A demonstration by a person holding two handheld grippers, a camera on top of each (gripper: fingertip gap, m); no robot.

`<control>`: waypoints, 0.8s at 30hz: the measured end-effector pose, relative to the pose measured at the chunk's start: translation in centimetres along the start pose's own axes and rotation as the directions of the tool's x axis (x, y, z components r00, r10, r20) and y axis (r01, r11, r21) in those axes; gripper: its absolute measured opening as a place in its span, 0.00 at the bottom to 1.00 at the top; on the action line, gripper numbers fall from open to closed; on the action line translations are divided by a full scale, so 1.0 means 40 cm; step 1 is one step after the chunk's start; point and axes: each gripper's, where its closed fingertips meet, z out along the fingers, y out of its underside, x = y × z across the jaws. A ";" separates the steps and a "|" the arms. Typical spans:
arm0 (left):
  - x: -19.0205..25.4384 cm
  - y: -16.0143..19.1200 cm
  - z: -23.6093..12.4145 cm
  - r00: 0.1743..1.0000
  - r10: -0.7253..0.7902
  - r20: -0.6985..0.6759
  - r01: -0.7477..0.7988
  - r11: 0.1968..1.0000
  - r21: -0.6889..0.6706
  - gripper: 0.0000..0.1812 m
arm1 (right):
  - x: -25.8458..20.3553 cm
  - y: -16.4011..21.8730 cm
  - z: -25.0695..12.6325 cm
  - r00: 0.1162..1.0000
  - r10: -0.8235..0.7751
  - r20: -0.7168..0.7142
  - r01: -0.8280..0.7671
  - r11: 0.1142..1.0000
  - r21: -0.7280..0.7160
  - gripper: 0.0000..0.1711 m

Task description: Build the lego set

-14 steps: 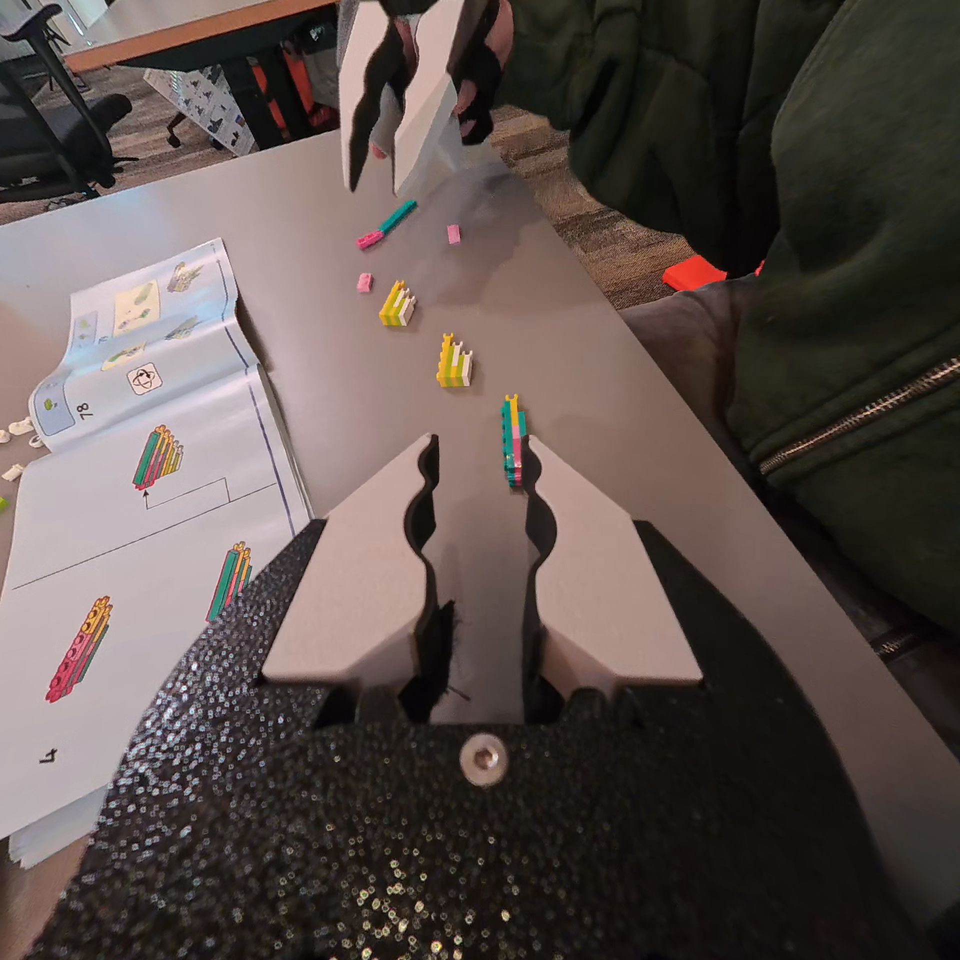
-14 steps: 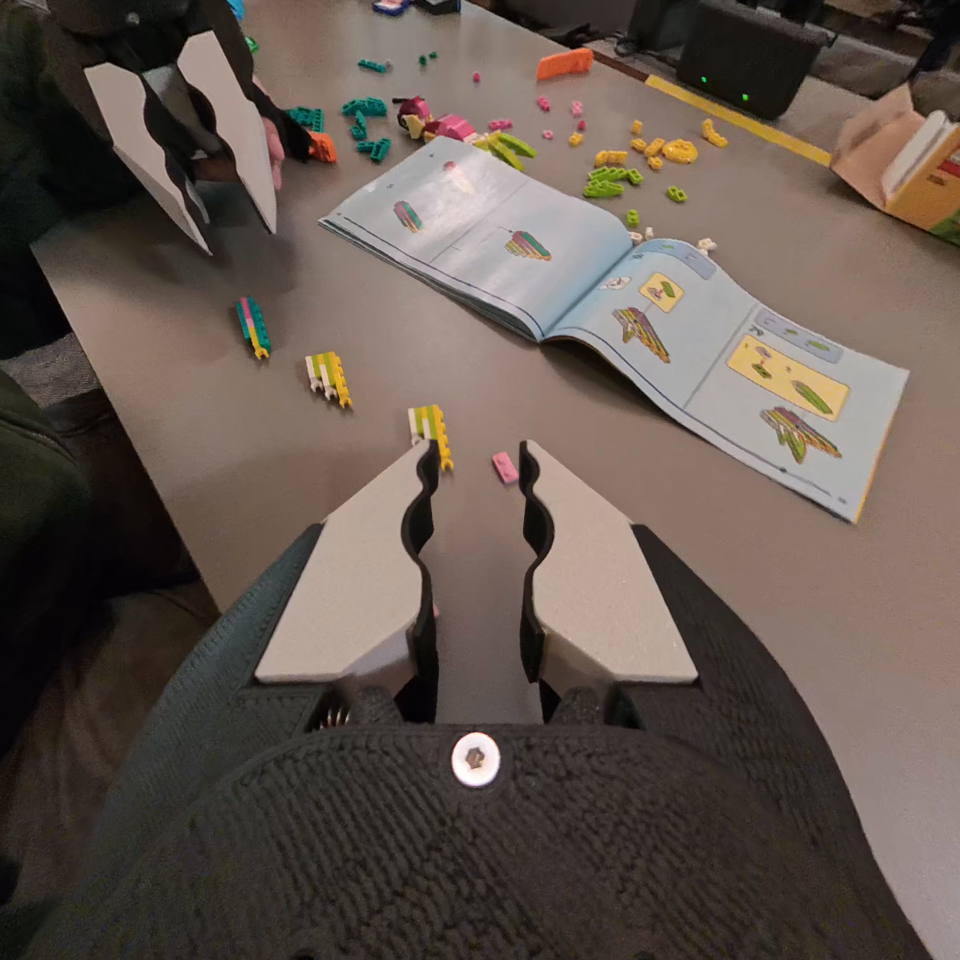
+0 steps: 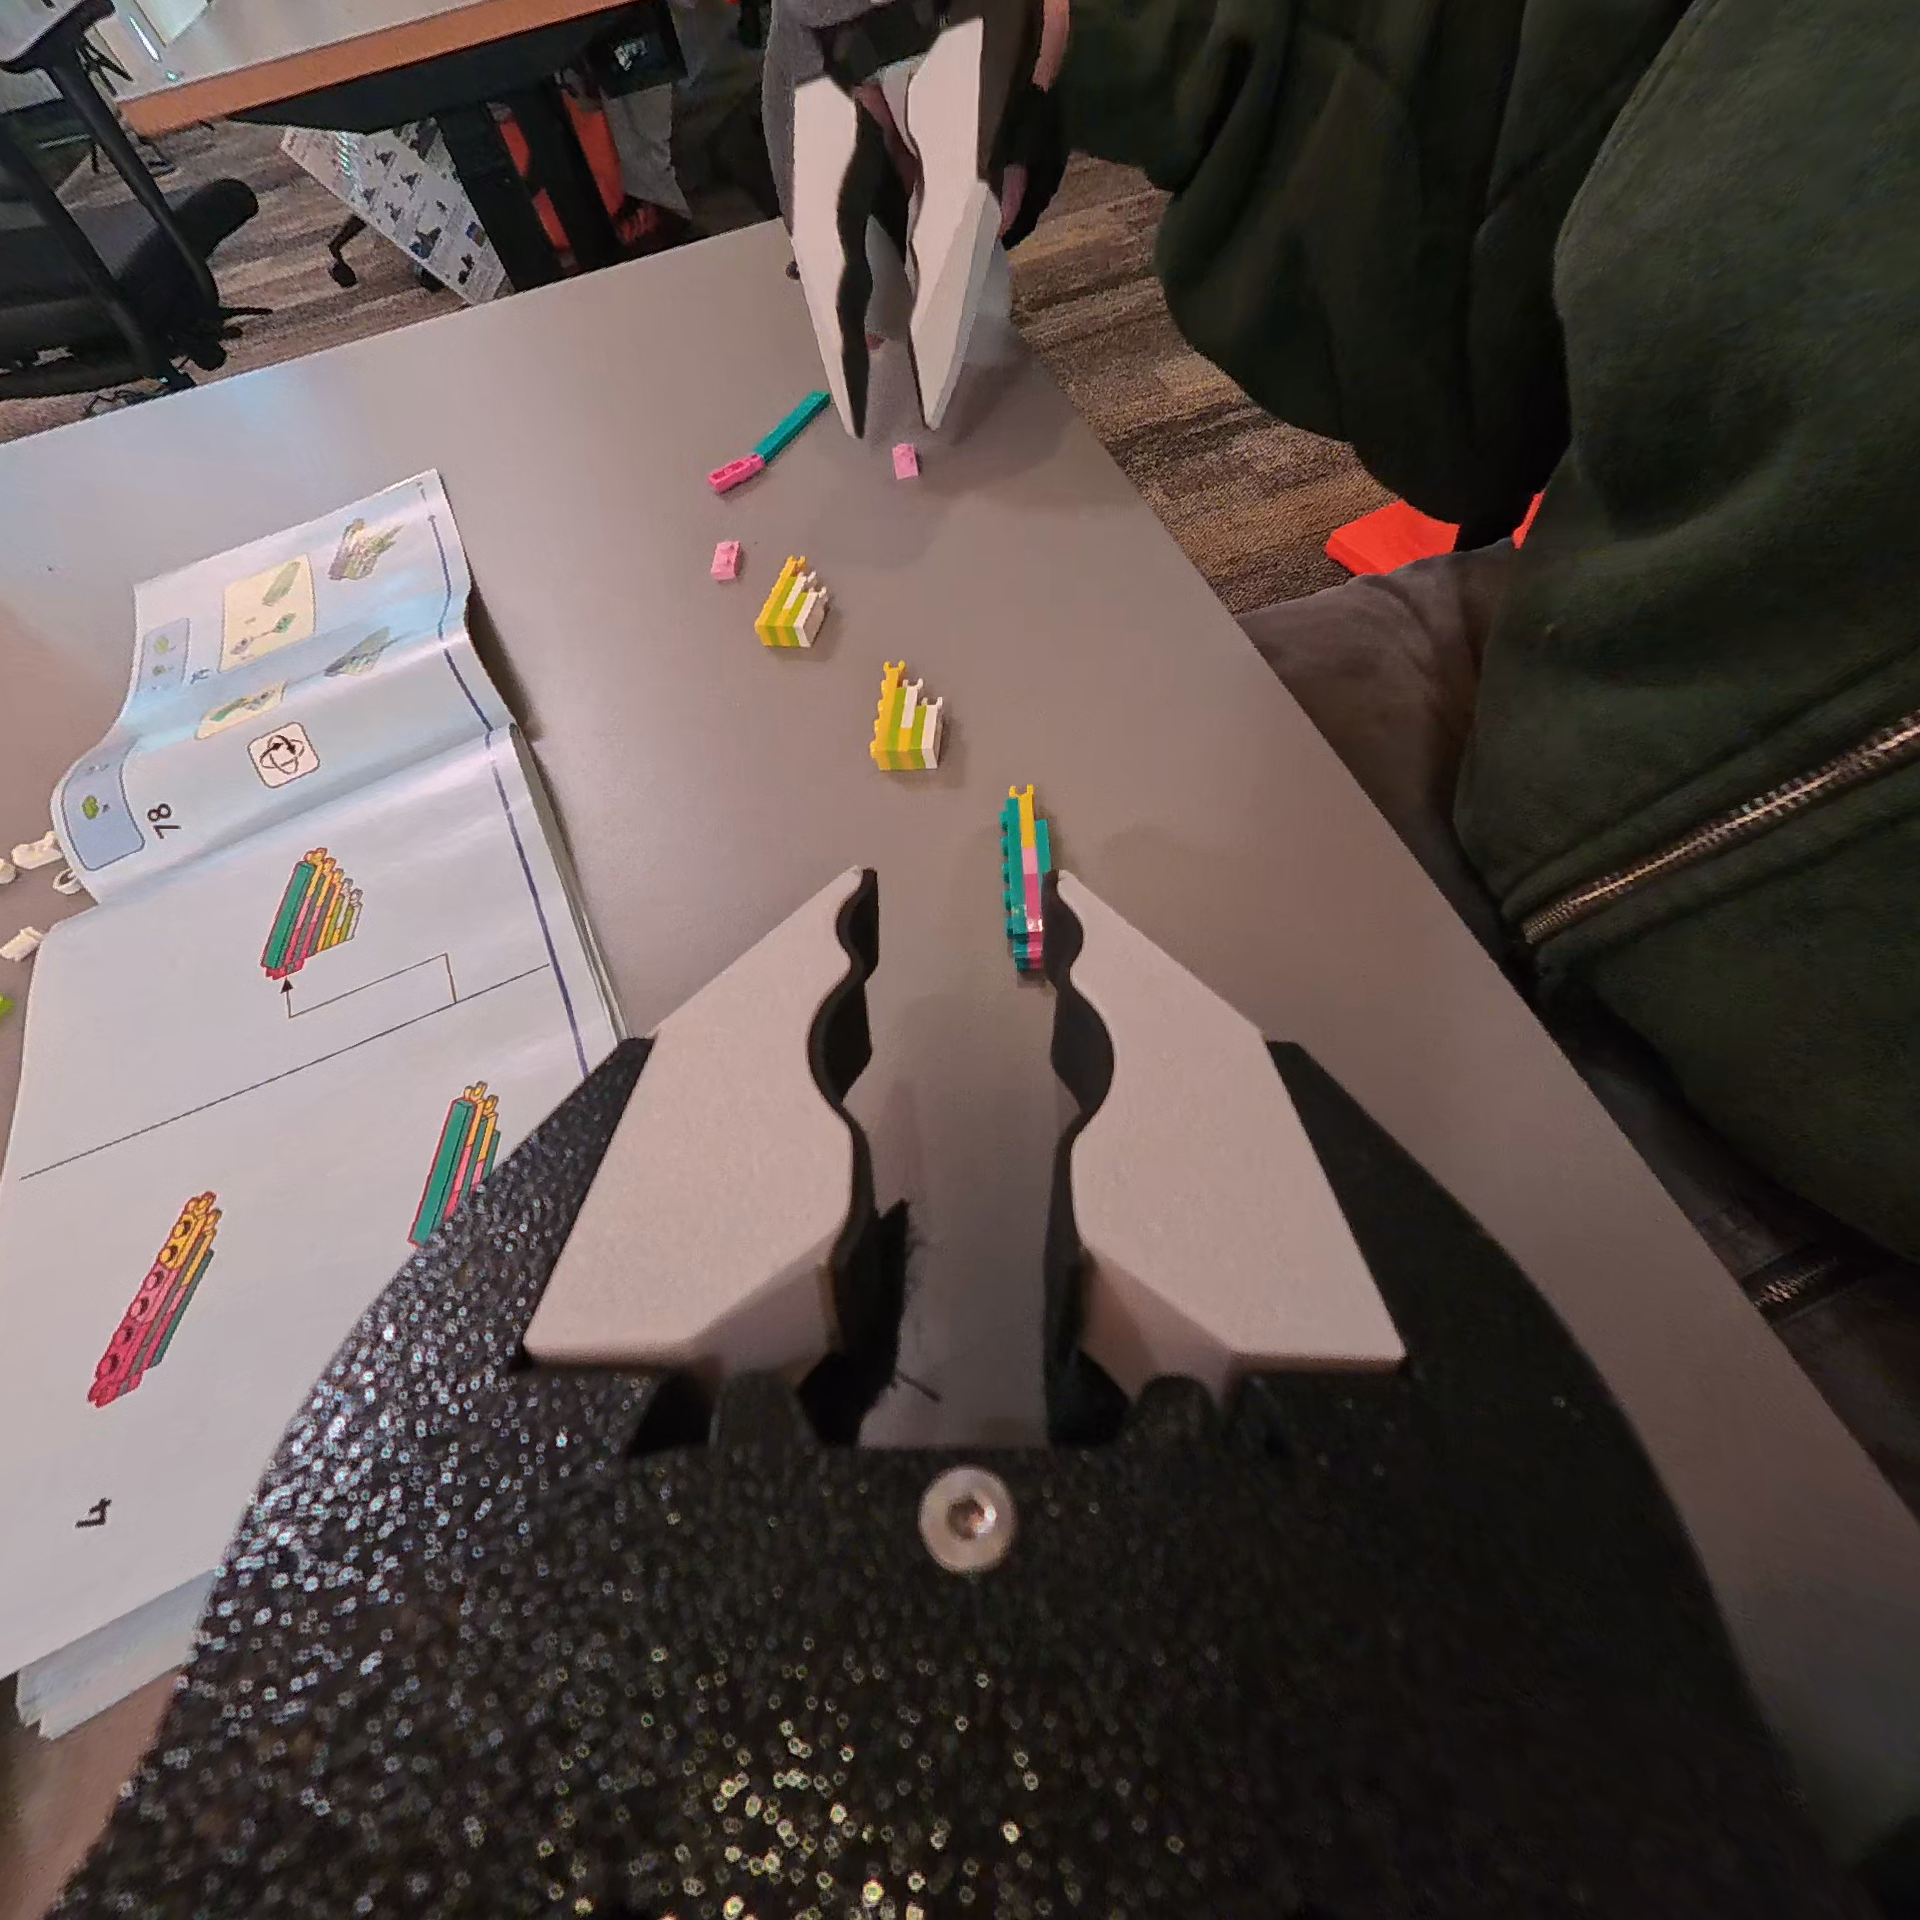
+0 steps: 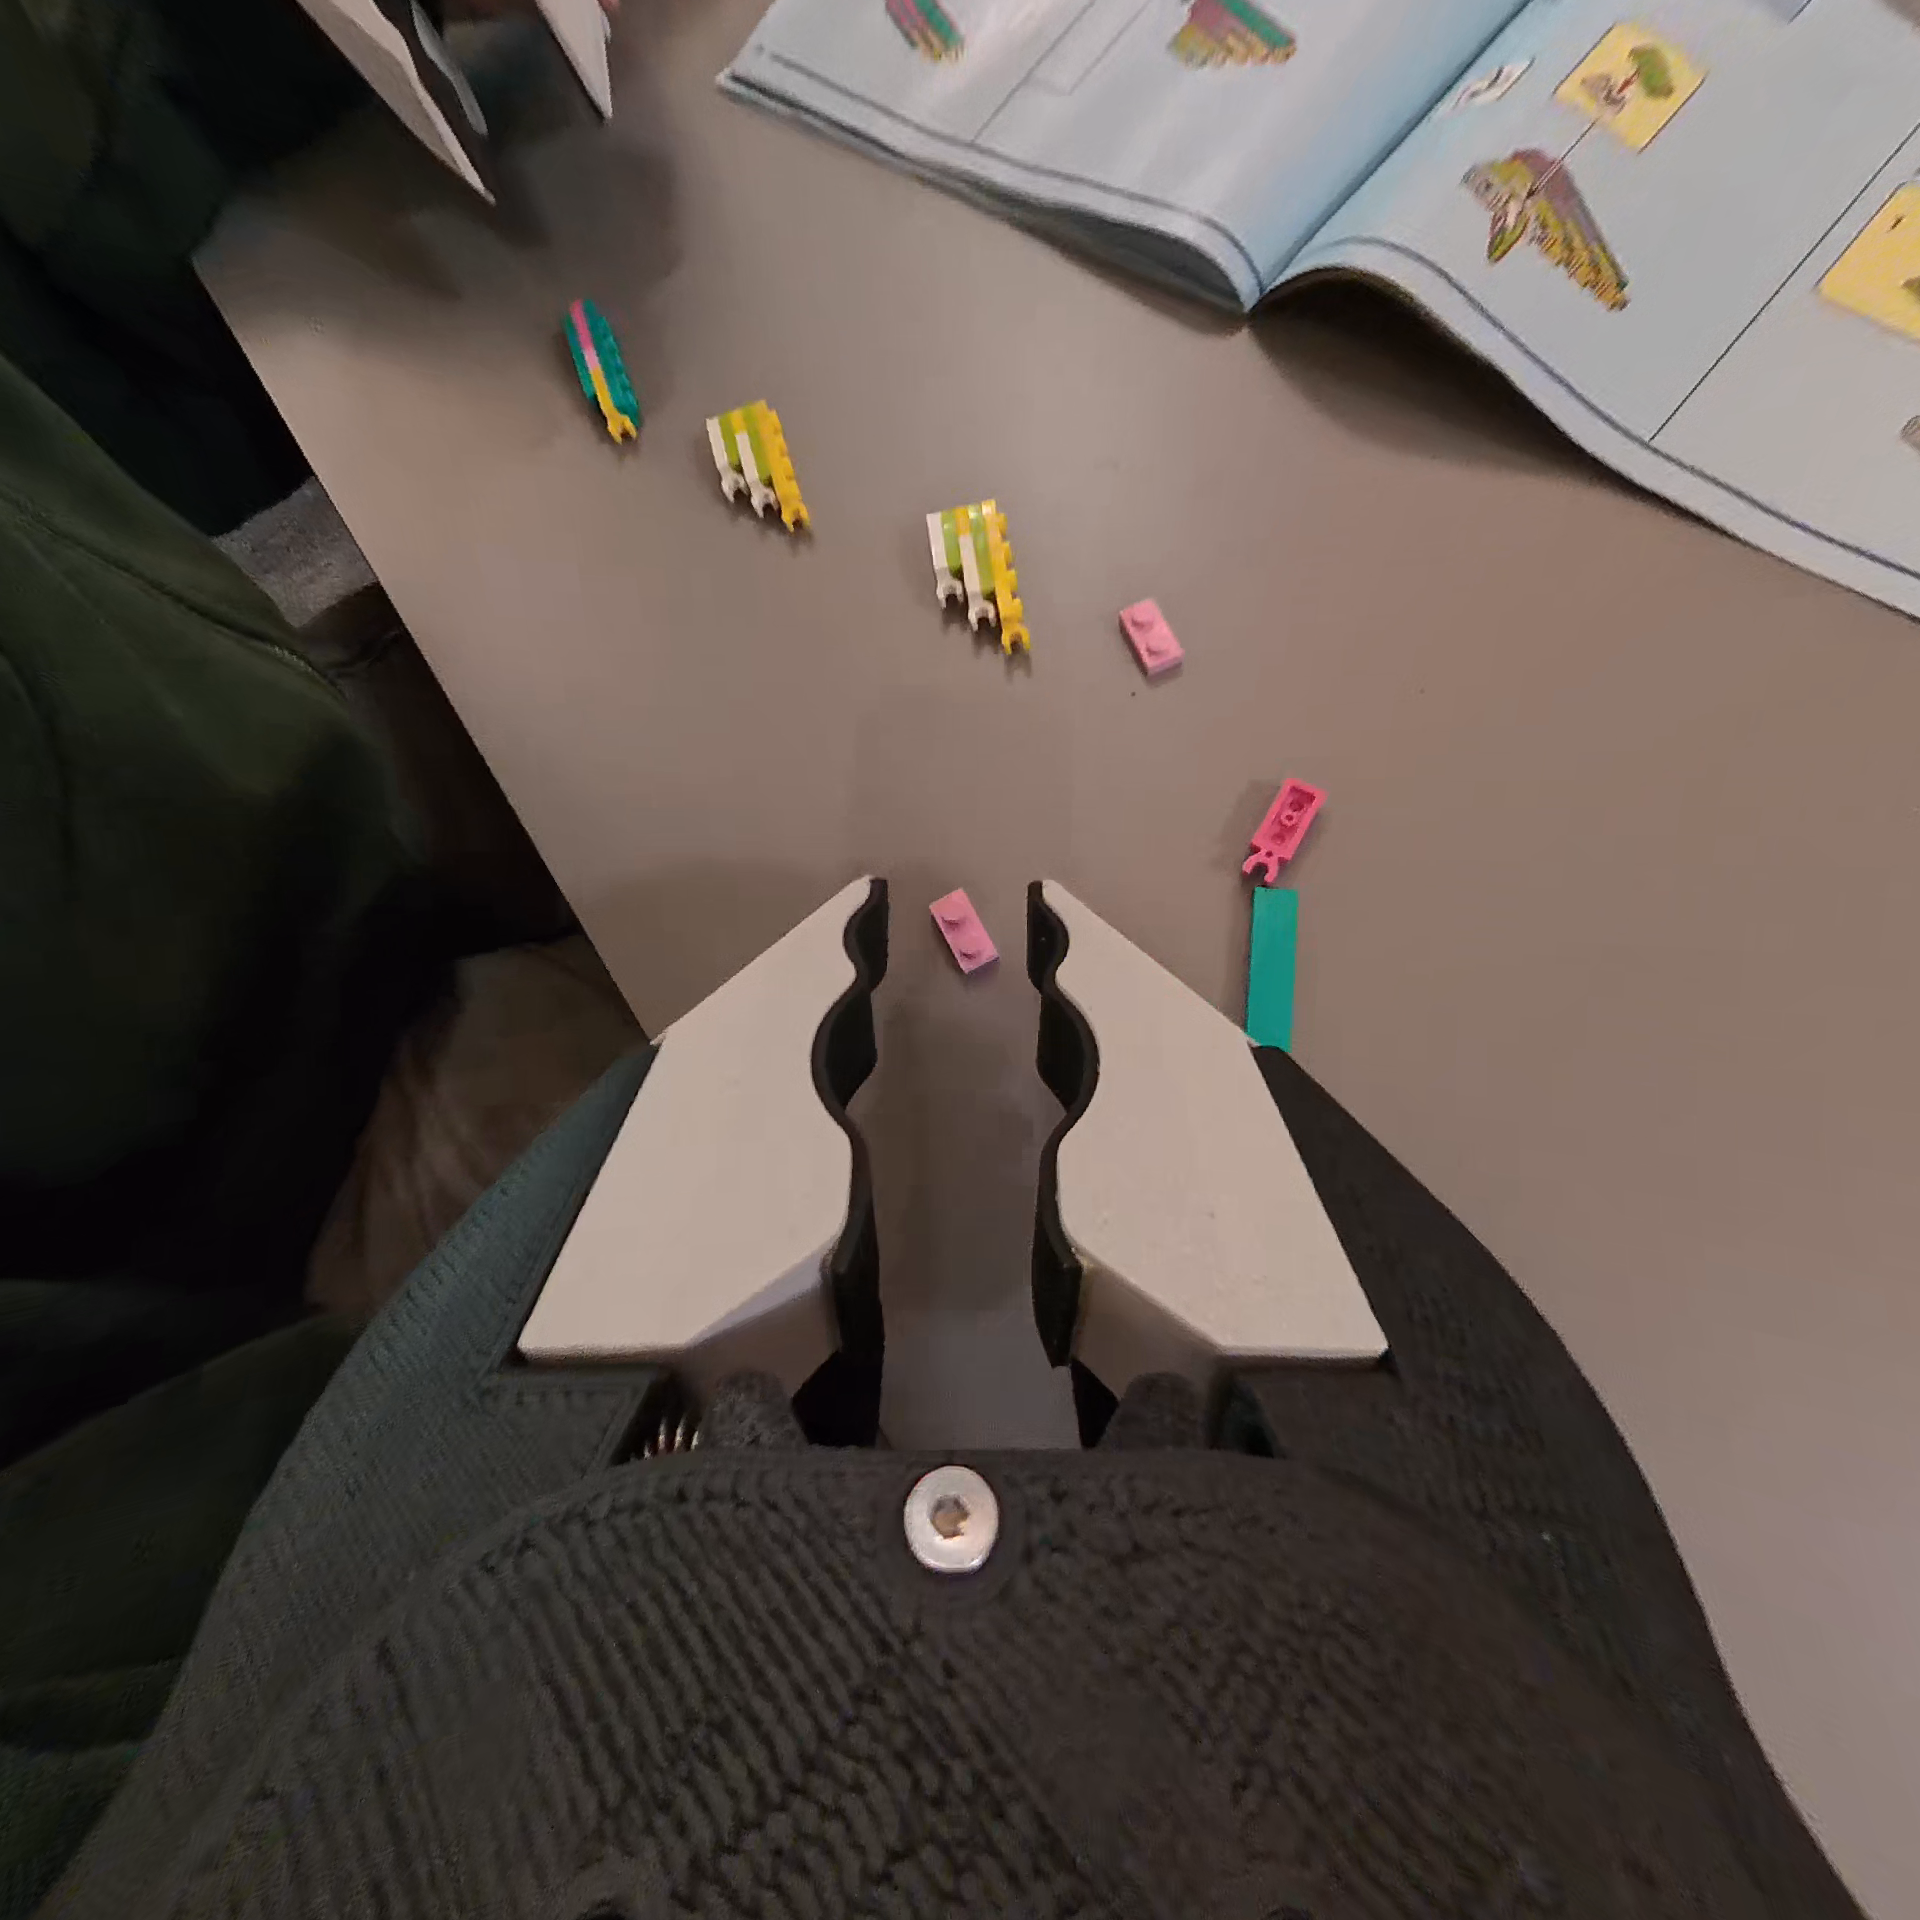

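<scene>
My left gripper [image 3: 961, 883] is open and empty, low over the grey table [image 3: 623, 416]. A teal, pink and yellow brick stack [image 3: 1023, 883] lies just by its right fingertip. Two yellow, green and white stacks [image 3: 907, 722] [image 3: 792, 606] lie beyond it. My right gripper [image 4: 956, 888] is open, with a small light pink plate [image 4: 964, 932] on the table between its tips. It also shows in the left wrist view [image 3: 894, 426], pointing down at that plate [image 3: 905, 460]. A second pink plate [image 4: 1151, 637], a dark pink clip plate [image 4: 1285, 826] and a teal tile [image 4: 1273, 966] lie to its right.
The open instruction booklet [image 3: 260, 987] lies on the left side of the table; it shows at the top right in the right wrist view [image 4: 1351, 187]. The table edge [image 3: 1299, 707] runs close by the stacks, with a person's dark green jacket [image 3: 1662, 520] beyond it. My right gripper is the nearer one to the teal tile [image 4: 1273, 966]: about 5 cm, against 25 cm. My left wrist view [image 3: 768, 437] looks at it from another angle.
My right gripper has come down and forward, so its tips now stand on either side of the small pink plate. My left gripper has hardly moved.
</scene>
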 end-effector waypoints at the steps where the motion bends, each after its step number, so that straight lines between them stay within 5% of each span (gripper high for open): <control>1: 0.000 0.000 0.000 1.000 0.000 0.000 0.000 1.000 0.001 0.16 | 0.000 0.004 0.003 1.000 -0.004 -0.002 0.004 1.000 -0.009 0.15; 24: -0.001 -0.001 0.001 1.000 0.001 0.001 -0.001 1.000 0.001 0.16 | 0.002 0.025 0.012 0.998 -0.056 -0.011 0.055 0.998 -0.041 0.13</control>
